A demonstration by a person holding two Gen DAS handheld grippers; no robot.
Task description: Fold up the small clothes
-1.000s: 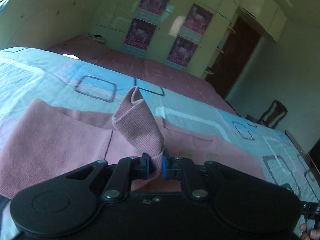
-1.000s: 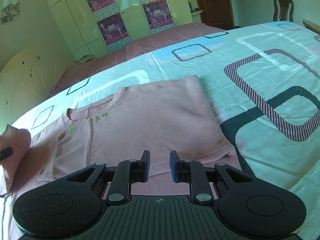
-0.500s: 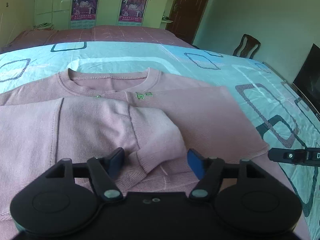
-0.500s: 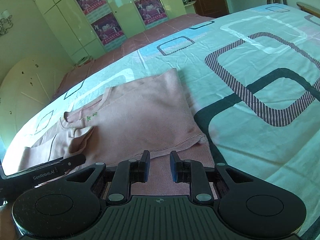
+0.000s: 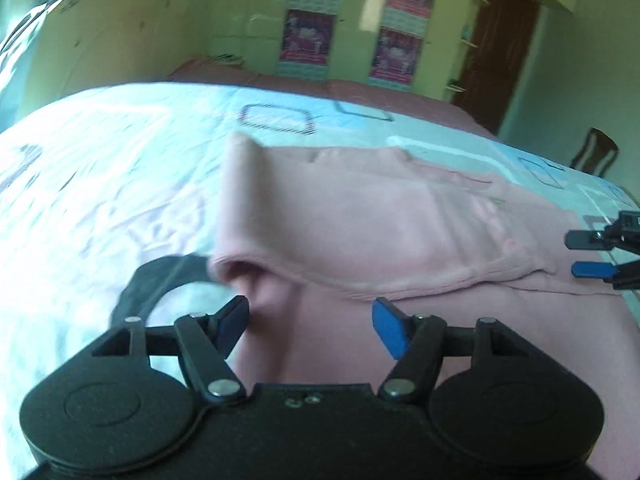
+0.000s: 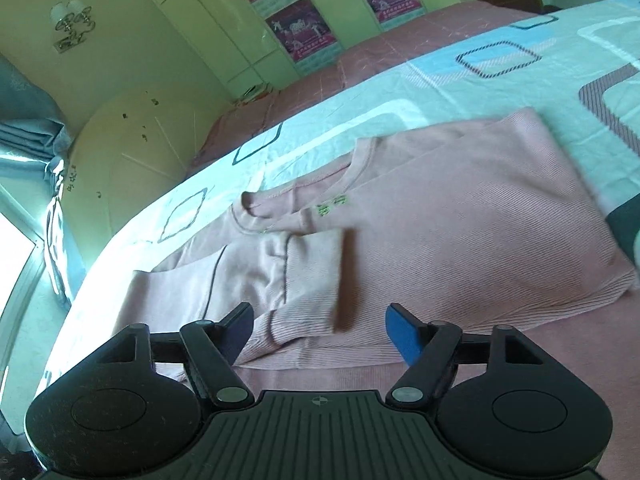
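On the bed: pink sweater (image 6: 460, 240) lies flat on the patterned bedspread (image 6: 400, 92), neckline toward 11 o'clock in the right wrist view, hem toward the camera.
Sleeve: one sleeve (image 6: 280, 276) folded across the sweater's front, cuff ending near the middle of the body.
Left gripper (image 5: 310, 326): jaws apart and closing; folded edge of the sweater sits just ahead at 12 o'clock, pink fabric below the gap, pads not pressing anything.
Right gripper (image 6: 320, 332): jaws apart and opening; hovers over the hem edge, sleeve cuff at 12 o'clock, nothing pinched.
Cross view: right gripper's blue pads visible at 3 o'clock in the left wrist view, near the sweater's hem corner.
Fold at left: fabric rolled into a tube-like bulge at 11 o'clock of the left jaws; frame is motion-blurred, possibly the shoulder fold.
Background: wardrobe (image 6: 224, 20) with posters at 12 o'clock, dark door (image 5: 496, 48) at 1 o'clock, chair (image 5: 596, 156) at 3 o'clock.
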